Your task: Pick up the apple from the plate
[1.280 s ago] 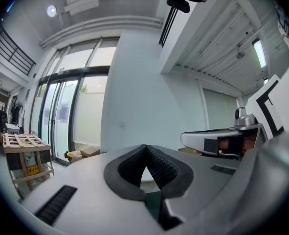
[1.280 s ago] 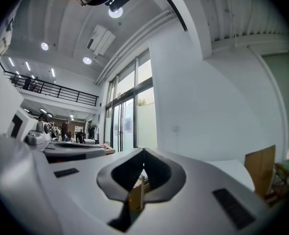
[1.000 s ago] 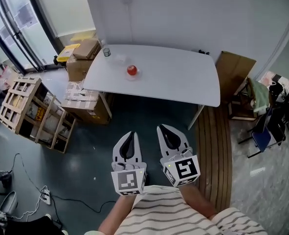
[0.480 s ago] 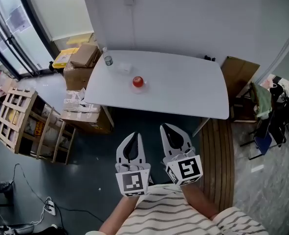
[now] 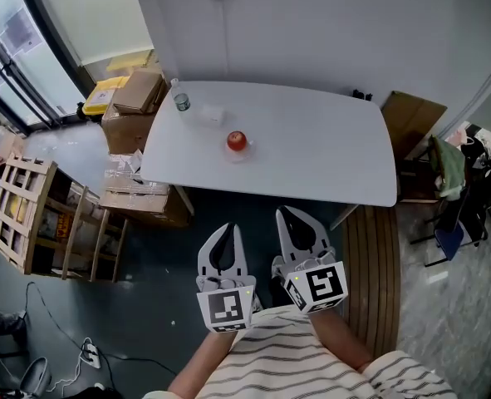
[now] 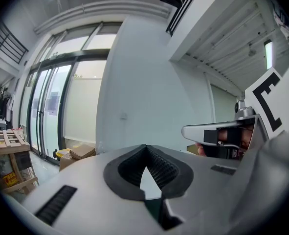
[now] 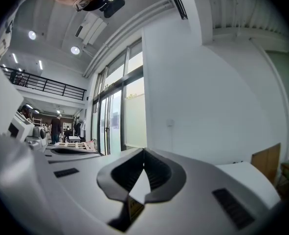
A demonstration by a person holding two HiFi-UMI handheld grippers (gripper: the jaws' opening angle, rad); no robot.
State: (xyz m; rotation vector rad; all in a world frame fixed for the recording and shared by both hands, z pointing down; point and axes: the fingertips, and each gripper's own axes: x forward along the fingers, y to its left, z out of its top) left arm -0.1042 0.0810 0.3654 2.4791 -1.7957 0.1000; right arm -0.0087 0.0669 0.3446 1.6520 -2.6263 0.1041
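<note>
A red apple [image 5: 237, 141] sits on a small clear plate [image 5: 238, 151] toward the left half of the white table [image 5: 328, 156] in the head view. Both grippers are held side by side close to the person's striped shirt, well short of the table's near edge and above the dark floor. My left gripper [image 5: 227, 228] is shut with nothing in it, its jaws meeting at the tip [image 6: 145, 147]. My right gripper [image 5: 285, 212] is likewise shut and empty [image 7: 144, 152]. The apple does not show in either gripper view.
A small bottle [image 5: 181, 100] and a clear object [image 5: 213, 115] stand near the table's left end. Cardboard boxes [image 5: 135, 96] are stacked left of the table, beside a wooden crate rack [image 5: 19, 214]. A brown board [image 5: 411, 121] and a chair with clothes [image 5: 449, 173] are at right.
The table and apple have come nearer and shifted lower in the head view as the person advanced. Both grippers stayed shut, side by side.
</note>
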